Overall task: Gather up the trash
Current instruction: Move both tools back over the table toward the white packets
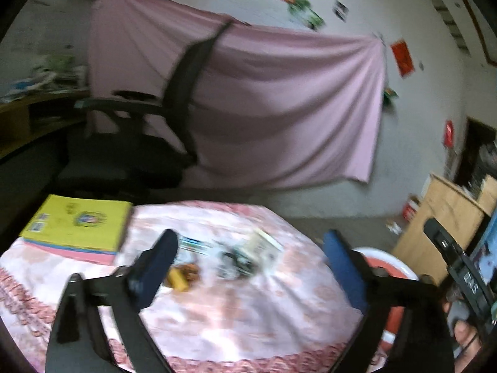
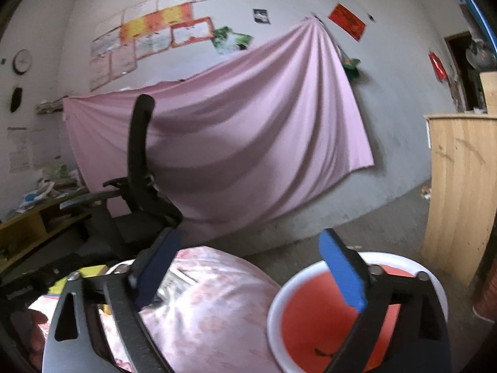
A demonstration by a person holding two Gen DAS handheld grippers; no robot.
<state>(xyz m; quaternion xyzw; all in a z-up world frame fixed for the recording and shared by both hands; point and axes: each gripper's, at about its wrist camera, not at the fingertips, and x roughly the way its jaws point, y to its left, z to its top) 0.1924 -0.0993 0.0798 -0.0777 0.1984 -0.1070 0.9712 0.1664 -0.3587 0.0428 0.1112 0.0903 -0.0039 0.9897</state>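
Both tongs gape wide and hold nothing: left tongs [image 1: 248,258] hover above a round desk [image 1: 248,320] draped in pink floral cloth, where blurred trash [image 1: 239,256] and a yellow-brown scrap [image 1: 183,275] lie near the centre. Right tongs [image 2: 251,267] hang over the red, white-rimmed bin [image 2: 310,317] at the desk's four o'clock edge. Yellow book [image 1: 77,222] sits at ten o'clock; a black office chair [image 1: 139,143] stands beyond.

motion blur smears the trash [image 1: 217,261] on the table [image 1: 248,317]; the gripper arm hides part of the bin [image 2: 313,320].
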